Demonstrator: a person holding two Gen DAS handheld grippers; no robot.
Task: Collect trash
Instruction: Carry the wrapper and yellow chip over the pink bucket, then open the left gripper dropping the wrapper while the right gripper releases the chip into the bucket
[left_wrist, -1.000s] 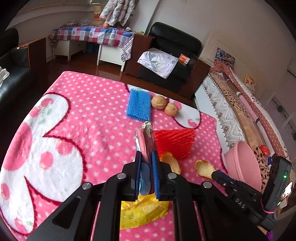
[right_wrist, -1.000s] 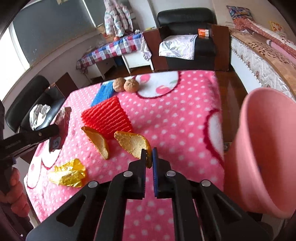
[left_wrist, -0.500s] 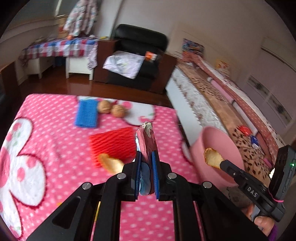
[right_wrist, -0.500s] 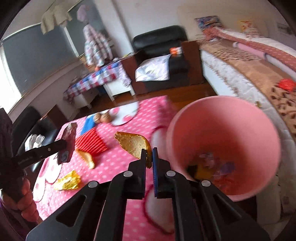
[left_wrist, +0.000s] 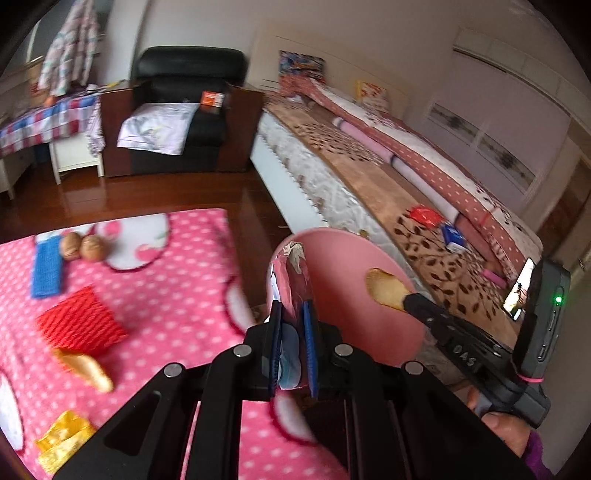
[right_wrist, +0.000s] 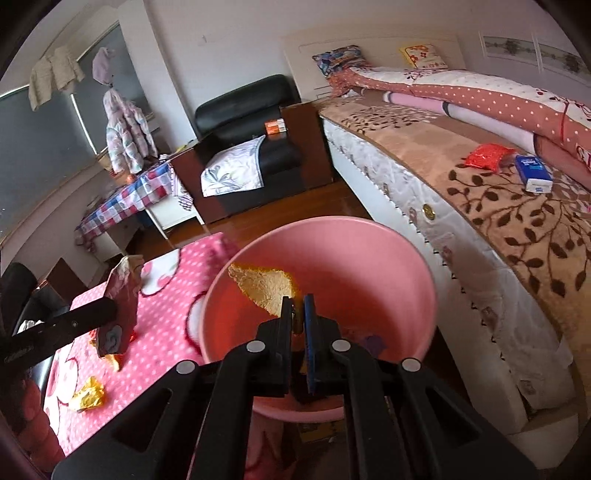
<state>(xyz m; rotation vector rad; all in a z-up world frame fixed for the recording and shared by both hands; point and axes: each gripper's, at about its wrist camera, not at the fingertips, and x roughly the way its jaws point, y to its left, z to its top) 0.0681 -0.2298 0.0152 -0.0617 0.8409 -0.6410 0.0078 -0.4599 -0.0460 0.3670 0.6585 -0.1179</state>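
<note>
Both grippers are loaded and converging on the pink bin (right_wrist: 417, 266), which stands just off the edge of the worktop (left_wrist: 177, 295) with its pink polka-dot cover, between it and the bed (right_wrist: 498, 221); placing the bin at the edge presumably lets trash go straight from surface to mouth. Right gripper (right_wrist: 298, 317): jaws pressed nearly together, pinching the lower edge of an orange peel (right_wrist: 267, 286). The peel hangs over the bin's open mouth, well inside the rim, so a release here should drop it in. A few scraps show at the bin bottom; kind cannot be told. Left gripper (left_wrist: 293, 347): jaws narrow, pinching a crumpled foil snack wrapper (left_wrist: 291, 280) that stands upright between the pads, its torn top above the fingertips. In the left wrist view it overlaps the near rim of the bin; in the right wrist view it hangs over the worktop, left of the bin, so I judge it not yet over the opening. Left on the worktop: a second orange peel (left_wrist: 86, 367), a crumpled yellow wrapper (left_wrist: 62, 439), a red knitted pad (left_wrist: 79, 321), a blue knitted pad (left_wrist: 46, 267), two walnuts (left_wrist: 83, 246). Judgement: right hand's drop is imminent, left's follows; collection is partway through.
</note>
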